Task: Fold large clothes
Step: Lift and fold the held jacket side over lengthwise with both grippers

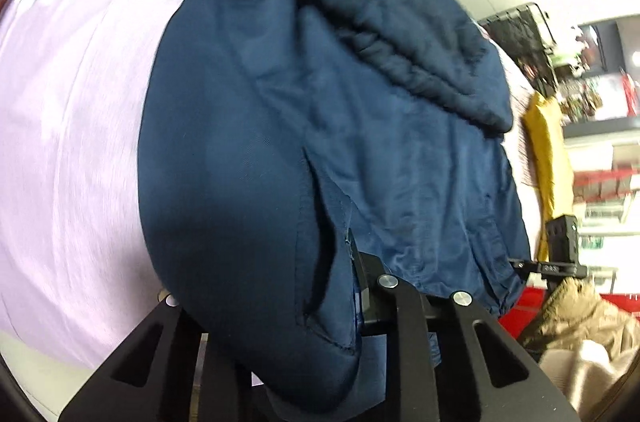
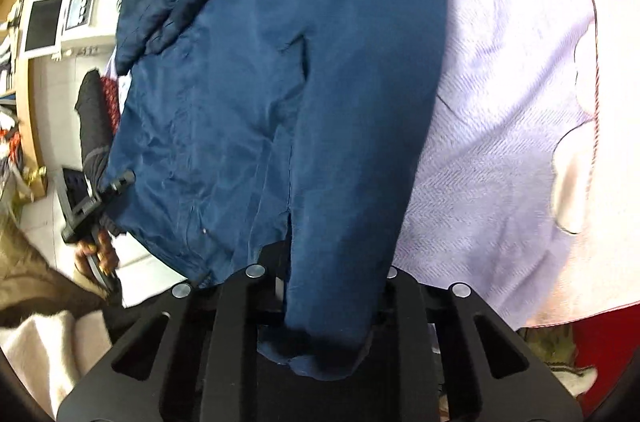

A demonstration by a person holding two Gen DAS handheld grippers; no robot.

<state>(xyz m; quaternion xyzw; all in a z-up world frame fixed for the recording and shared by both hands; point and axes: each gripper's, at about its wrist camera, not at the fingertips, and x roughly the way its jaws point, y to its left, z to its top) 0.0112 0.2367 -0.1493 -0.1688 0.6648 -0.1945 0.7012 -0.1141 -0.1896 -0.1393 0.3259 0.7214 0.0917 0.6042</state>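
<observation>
2 grippers hold 1 dark blue jacket (image 1: 304, 142) over a pale lilac sheet (image 1: 72, 126). The left gripper (image 1: 320, 306) has its jaws closed on the hem. The right gripper (image 2: 332, 306) has its jaws clamped on a sleeve (image 2: 360, 126) draped across the jacket's body.

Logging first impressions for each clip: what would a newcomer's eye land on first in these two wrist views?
A big navy-blue padded jacket fills the middle of both views, lying on a pale lilac woven bedspread. Each gripper has a fold of it between its fingers: the left gripper at the near edge, the right gripper on a sleeve-like fold. In the right wrist view, the other black gripper shows at the jacket's left edge.
</observation>
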